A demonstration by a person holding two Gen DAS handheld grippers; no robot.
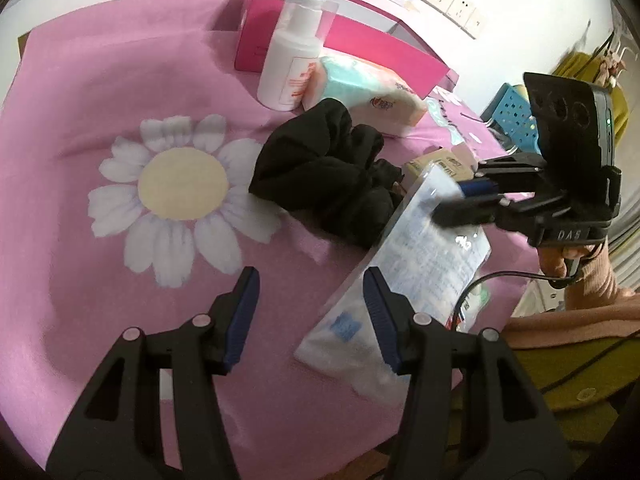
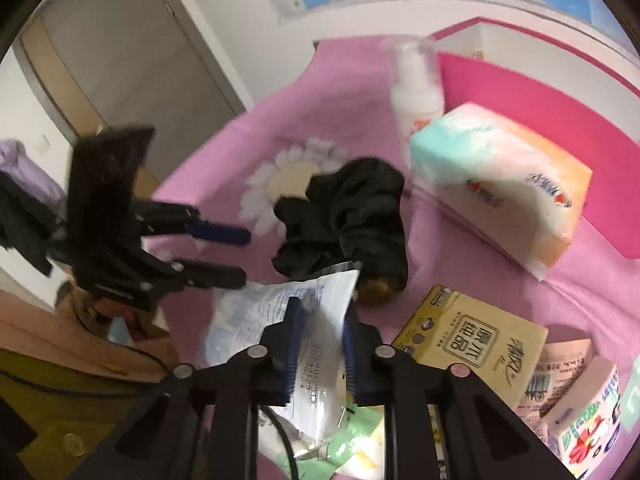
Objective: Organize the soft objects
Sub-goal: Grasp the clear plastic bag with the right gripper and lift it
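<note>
A clear plastic packet [image 1: 424,256] with white contents and printed text hangs above the pink cloth. My right gripper [image 2: 318,356] is shut on the packet [image 2: 280,312]; it also shows in the left wrist view [image 1: 460,200] pinching the packet's upper part. My left gripper [image 1: 310,312] is open and empty, just left of the packet's lower end; in the right wrist view it [image 2: 244,254] is open beside the packet. A crumpled black cloth [image 1: 332,172] lies in the middle of the pink cloth, also seen in the right wrist view [image 2: 348,216].
A white pump bottle [image 1: 294,60], a pastel tissue pack [image 1: 368,94] and a magenta box [image 1: 360,40] stand behind the black cloth. A yellow tissue pack [image 2: 472,340] and small printed packs [image 2: 580,412] lie at the right. The pink flower cloth [image 1: 120,120] covers the table.
</note>
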